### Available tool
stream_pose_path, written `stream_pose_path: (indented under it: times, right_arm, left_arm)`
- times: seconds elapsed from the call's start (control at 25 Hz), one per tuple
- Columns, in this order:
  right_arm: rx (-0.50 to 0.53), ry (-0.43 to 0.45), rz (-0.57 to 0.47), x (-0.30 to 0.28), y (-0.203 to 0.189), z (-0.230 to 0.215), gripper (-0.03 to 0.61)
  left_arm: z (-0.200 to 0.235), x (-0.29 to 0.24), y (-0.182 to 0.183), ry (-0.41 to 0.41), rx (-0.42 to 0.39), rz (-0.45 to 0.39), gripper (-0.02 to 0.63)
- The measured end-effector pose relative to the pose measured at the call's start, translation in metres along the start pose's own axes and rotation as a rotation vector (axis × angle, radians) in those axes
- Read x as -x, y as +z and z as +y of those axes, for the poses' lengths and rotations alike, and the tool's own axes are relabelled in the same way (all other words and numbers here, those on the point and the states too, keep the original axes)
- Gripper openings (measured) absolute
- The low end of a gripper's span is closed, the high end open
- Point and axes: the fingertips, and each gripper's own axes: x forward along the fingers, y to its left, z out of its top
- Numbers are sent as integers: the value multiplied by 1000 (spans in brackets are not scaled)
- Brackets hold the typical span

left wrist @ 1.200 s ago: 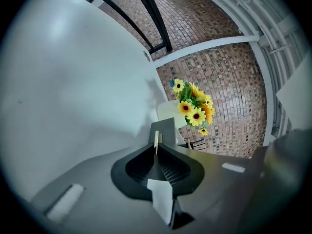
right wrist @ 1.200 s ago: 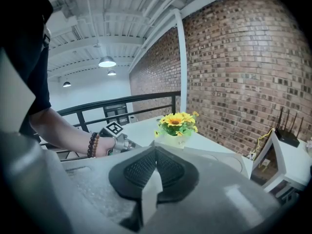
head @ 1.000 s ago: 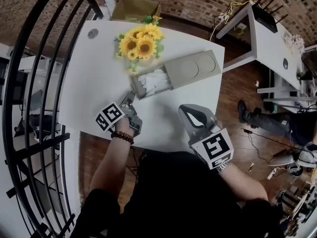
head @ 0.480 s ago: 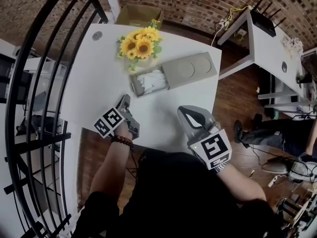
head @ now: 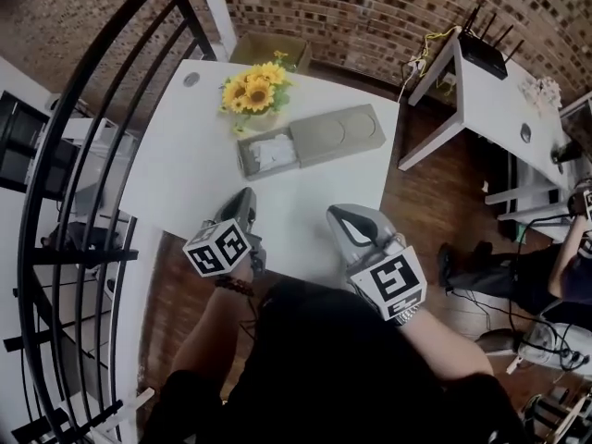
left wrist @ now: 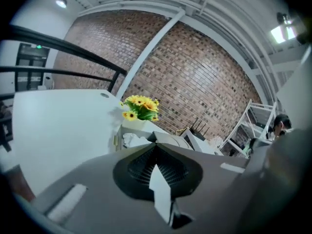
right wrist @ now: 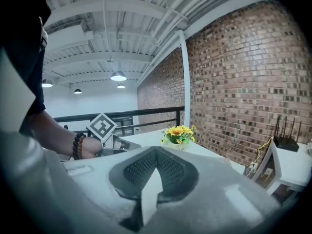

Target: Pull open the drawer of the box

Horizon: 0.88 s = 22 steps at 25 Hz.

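Note:
The flat grey box (head: 339,134) lies on the white table (head: 176,169), beside the sunflowers. Its drawer (head: 266,154) stands pulled out to the left and shows white stuff inside. My left gripper (head: 246,196) is shut and empty, near the table's front edge, well short of the drawer. My right gripper (head: 339,214) is also shut with nothing held, at the front edge further right. In the left gripper view the open drawer (left wrist: 128,140) shows just beyond the shut left gripper (left wrist: 155,146). The right gripper view has the right gripper (right wrist: 156,151) shut, with no box in sight.
A pot of sunflowers (head: 252,90) stands behind the drawer, close to the box. A black railing (head: 88,137) runs along the table's left. A second white table (head: 486,91) stands to the right, over a wooden floor. A cardboard box (head: 270,49) sits beyond the table's far edge.
My left gripper has drawn back from the drawer's front toward the table's near edge. The right gripper has stayed near the front edge. The drawer remains open.

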Motion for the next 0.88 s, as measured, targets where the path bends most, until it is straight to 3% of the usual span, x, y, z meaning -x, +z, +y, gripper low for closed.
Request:
stream_pose_path:
  times: [0.16, 0.36, 0.88]
  right_arm:
    - [11, 28, -39, 30, -2, 10, -11]
    - [34, 60, -91, 68, -2, 23, -11]
    - [50, 101, -159, 139, -14, 48, -11]
  left_arm:
    - [-54, 27, -10, -38, -152, -13, 17]
    - [-107, 63, -29, -62, -268, -38, 17]
    - [-171, 132, -78, -68, -386, -70, 17]
